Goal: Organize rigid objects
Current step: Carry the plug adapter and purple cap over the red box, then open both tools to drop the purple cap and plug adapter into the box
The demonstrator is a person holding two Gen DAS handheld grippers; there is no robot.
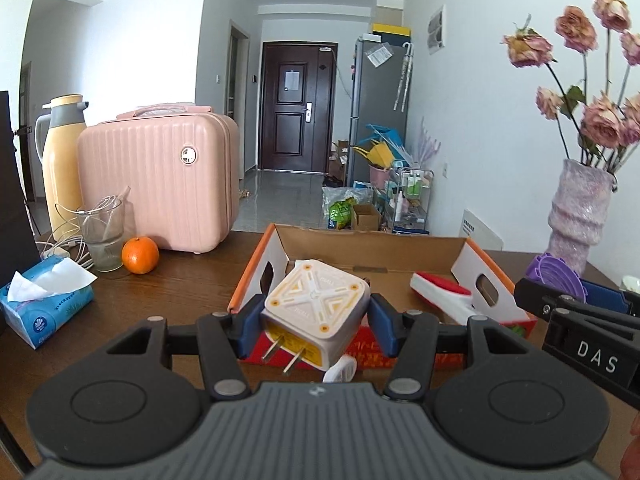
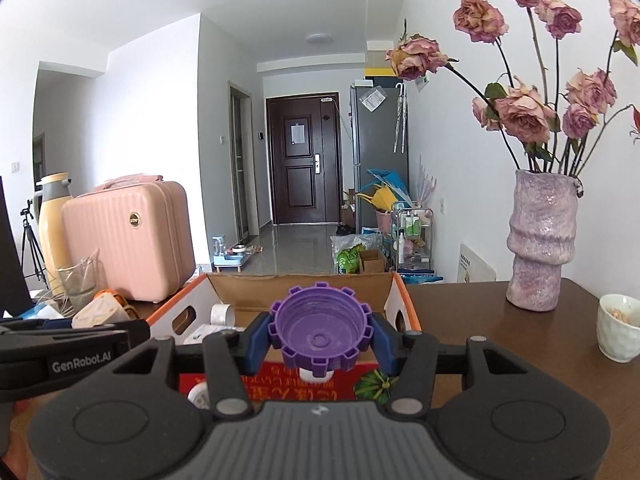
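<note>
My left gripper point(image 1: 314, 322) is shut on a white cube-shaped plug adapter point(image 1: 316, 304), its two metal prongs pointing down toward me. It hangs just before the near wall of an open cardboard box point(image 1: 360, 246). My right gripper point(image 2: 320, 334) is shut on a purple toothed lid point(image 2: 320, 328), held above the same box point(image 2: 304, 290). A red and white item point(image 1: 444, 294) lies in the box at the right. The right gripper with the purple lid point(image 1: 556, 274) shows at the right edge of the left wrist view. The left gripper with the adapter point(image 2: 102, 312) shows at the left of the right wrist view.
On the brown table point(image 1: 160, 292) stand a pink case point(image 1: 160, 176), a yellow flask point(image 1: 64, 160), a glass point(image 1: 102, 236), an orange point(image 1: 140, 255) and a tissue pack point(image 1: 48, 300). To the right are a pink vase of dried roses point(image 2: 542, 240) and a white cup point(image 2: 618, 328).
</note>
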